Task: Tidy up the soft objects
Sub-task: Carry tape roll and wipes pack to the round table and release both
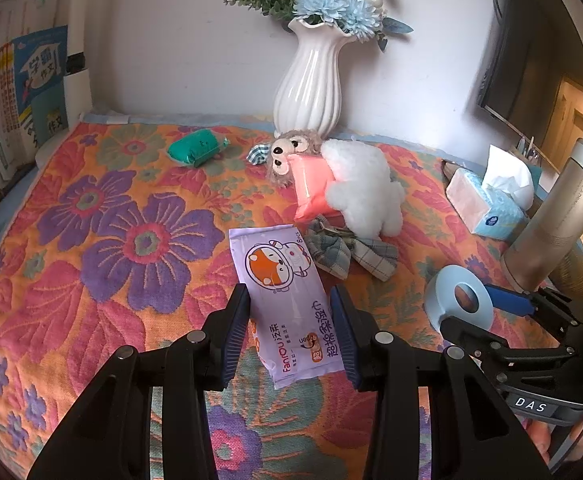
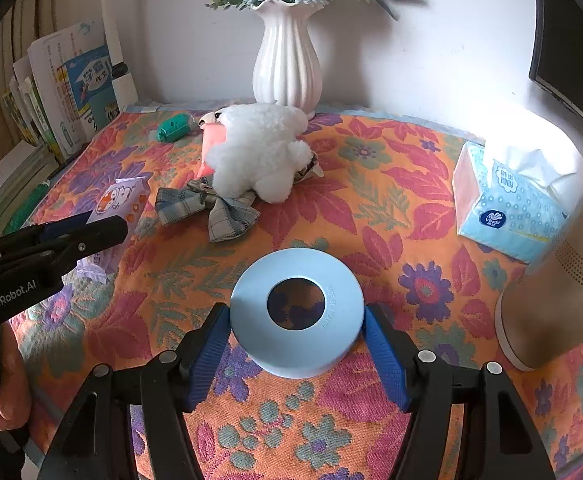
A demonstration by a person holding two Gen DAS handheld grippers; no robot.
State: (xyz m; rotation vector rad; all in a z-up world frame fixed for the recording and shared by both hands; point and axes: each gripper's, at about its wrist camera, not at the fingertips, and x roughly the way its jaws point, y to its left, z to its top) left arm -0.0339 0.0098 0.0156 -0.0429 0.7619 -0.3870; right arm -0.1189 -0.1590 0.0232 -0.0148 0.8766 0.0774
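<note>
A purple wet-wipes pack (image 1: 275, 256) lies lengthwise between the blue pads of my left gripper (image 1: 291, 312), which is shut on it just above the flowered cloth (image 1: 91, 240). My right gripper (image 2: 295, 320) has both pads pressed against the sides of a flat light-blue ring (image 2: 343, 300) resting on the cloth. The right wrist view shows the left gripper (image 2: 103, 228) at the left with the pack (image 2: 119, 200). A white plush (image 1: 363, 192) lies over a pink pack (image 1: 311, 188) beside a brown big-eyed plush (image 1: 291, 152). A plaid bow (image 1: 347, 252) lies in front of them.
A white vase (image 1: 311, 80) with blue flowers stands at the back wall. A green pack (image 1: 197, 146) lies at the back left, near books (image 1: 31, 92). A tissue box (image 2: 507, 212) and a tall metal cylinder (image 2: 551, 292) stand at the right.
</note>
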